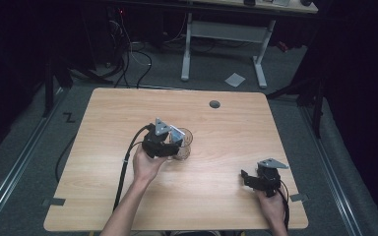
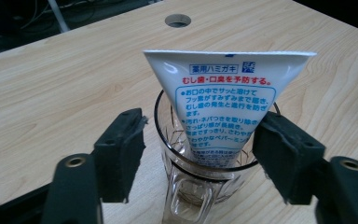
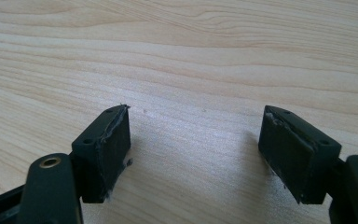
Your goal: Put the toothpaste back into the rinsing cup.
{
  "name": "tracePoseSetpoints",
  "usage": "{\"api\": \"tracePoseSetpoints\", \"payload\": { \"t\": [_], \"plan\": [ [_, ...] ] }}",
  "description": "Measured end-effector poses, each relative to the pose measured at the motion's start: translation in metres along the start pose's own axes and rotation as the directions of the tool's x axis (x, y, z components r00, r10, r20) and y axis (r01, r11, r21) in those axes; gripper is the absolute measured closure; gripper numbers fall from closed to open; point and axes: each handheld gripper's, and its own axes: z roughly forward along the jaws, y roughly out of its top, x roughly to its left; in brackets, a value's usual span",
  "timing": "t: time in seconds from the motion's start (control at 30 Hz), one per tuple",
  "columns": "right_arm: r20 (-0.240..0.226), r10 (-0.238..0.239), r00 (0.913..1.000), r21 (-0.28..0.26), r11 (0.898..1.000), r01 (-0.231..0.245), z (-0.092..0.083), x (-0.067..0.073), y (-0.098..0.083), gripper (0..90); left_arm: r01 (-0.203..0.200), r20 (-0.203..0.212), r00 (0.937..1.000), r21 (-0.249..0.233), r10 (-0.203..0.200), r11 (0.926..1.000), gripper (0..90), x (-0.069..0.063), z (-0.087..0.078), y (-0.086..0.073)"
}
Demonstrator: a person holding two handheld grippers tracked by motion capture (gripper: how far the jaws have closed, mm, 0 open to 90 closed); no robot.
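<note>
Dark floor and cables surround a pale wooden table [image 1: 128, 206], where a glass mug [image 2: 200, 186] stands near the middle, well short of the round cable hole [image 2: 177, 20] at the far edge. In the mug a white tube [image 2: 226, 107] stands upright, crimped end up and leaning a little toward one side of the rim.

The left gripper [image 2: 200, 154] sits level with the mug, one jaw on each side of it. Its jaws are spread wide; the one next to the tube looks very close to it, but neither seems to press. The step in hand reads as letting go of the tube after standing it in the mug. The next move calls for a straight pull back so neither jaw clips the rim, the handle or the tube.

The right gripper [image 3: 196, 154], well off to the mug's right near the table's front edge, rests with jaws wide and nothing between them. Nothing else lies near the mug to block the way.
</note>
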Motion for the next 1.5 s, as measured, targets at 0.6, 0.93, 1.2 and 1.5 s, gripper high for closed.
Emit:
{"api": "tracePoseSetpoints", "payload": {
  "t": [0.6,0.93,1.2,1.5],
  "plan": [
    [0.000,0.001,1.0000,0.000,1.000,-0.001,0.000,0.000,0.000,24.9,0.022,-0.012,0.9997,-0.042,-0.023,0.9989,27.7,0.012,-0.024,-0.004],
    [0.000,0.001,1.0000,0.000,1.000,-0.001,0.000,0.000,0.000,24.9,0.053,-0.029,0.9981,-0.050,-0.054,0.9974,28.3,0.022,-0.036,-0.014],
    [0.001,0.001,1.0000,0.000,1.000,-0.001,0.000,0.000,0.000,25.0,0.065,-0.053,0.9963,-0.047,-0.067,0.9968,28.5,0.031,-0.049,-0.021],
    [0.001,0.001,1.0000,0.000,1.000,-0.001,0.000,0.000,0.000,24.9,0.088,-0.073,0.9930,-0.068,-0.093,0.9938,28.8,0.041,-0.062,-0.027]
  ]
}}
